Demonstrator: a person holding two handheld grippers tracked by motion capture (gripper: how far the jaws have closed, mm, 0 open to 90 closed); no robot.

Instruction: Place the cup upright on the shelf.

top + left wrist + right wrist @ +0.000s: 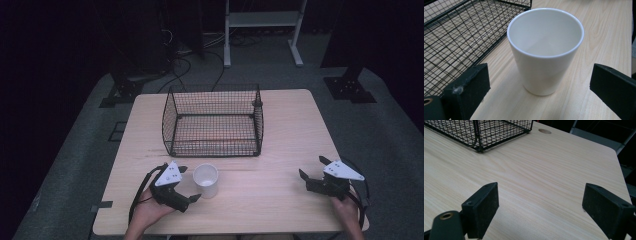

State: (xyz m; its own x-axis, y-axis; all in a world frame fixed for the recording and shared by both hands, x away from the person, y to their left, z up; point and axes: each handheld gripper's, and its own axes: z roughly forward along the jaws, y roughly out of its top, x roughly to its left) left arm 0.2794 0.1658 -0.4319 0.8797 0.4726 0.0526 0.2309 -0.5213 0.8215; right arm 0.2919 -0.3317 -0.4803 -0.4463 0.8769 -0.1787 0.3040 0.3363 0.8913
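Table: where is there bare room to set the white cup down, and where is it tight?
Widest bare patch of the pale wooden table: between the white ceramic cup and the open right gripper. Another runs right of the black wire basket. It is tight where the open left gripper flanks the cup, just before the basket's front wall.

The cup [205,180] stands on the table [280,150], just in front of the basket [213,120]. The left claw [188,184] sits just left of the cup, and the right claw [312,168] is well apart at the table's right.
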